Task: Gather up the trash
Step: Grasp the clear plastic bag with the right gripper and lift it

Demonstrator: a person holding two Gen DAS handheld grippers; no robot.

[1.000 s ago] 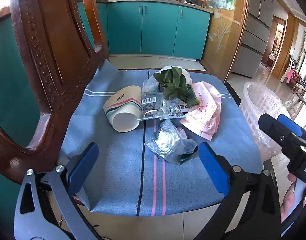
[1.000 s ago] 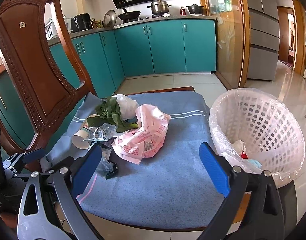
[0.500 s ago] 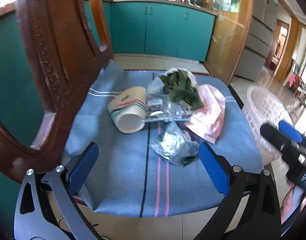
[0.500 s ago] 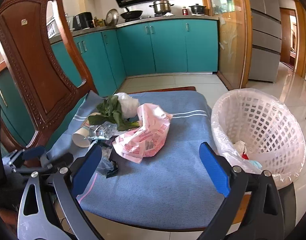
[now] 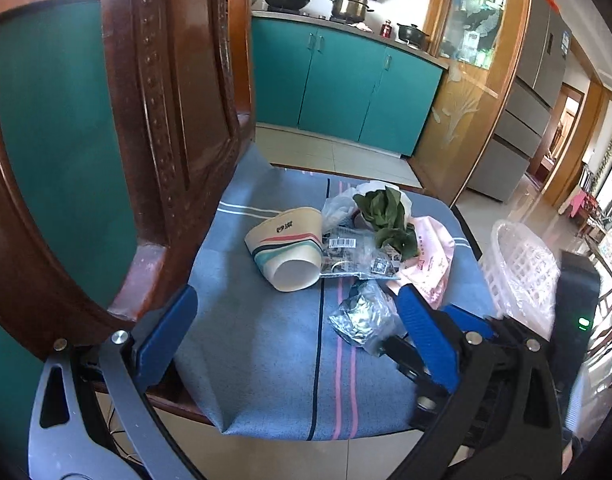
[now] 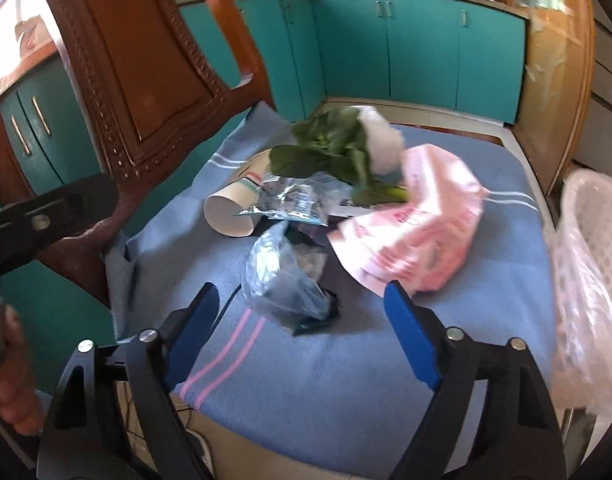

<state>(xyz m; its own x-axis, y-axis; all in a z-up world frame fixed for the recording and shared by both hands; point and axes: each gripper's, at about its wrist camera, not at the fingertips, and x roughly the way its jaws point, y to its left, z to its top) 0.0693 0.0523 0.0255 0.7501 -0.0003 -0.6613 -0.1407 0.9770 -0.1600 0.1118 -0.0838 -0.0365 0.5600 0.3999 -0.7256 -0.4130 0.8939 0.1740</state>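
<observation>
Trash lies on a blue cloth (image 5: 266,360) over a wooden chair seat. A striped paper cup (image 5: 286,248) lies on its side (image 6: 234,208). Beside it are a barcode wrapper (image 5: 346,248), green leaves (image 5: 386,216) (image 6: 326,152), a pink bag (image 5: 430,256) (image 6: 418,232) and a crumpled clear wrapper (image 5: 362,320) (image 6: 282,276). My left gripper (image 5: 298,336) is open, near the seat's front. My right gripper (image 6: 302,328) is open, close in front of the clear wrapper.
A white lattice bin (image 5: 522,276) with a plastic liner stands right of the chair (image 6: 586,264). The carved chair back (image 5: 146,140) rises at the left. Teal kitchen cabinets (image 5: 346,88) line the far wall.
My right gripper has swung left and moved in toward the trash pile; the bin has slid to its view's right edge. My left gripper has shifted left and tilted, nearer the chair back.
</observation>
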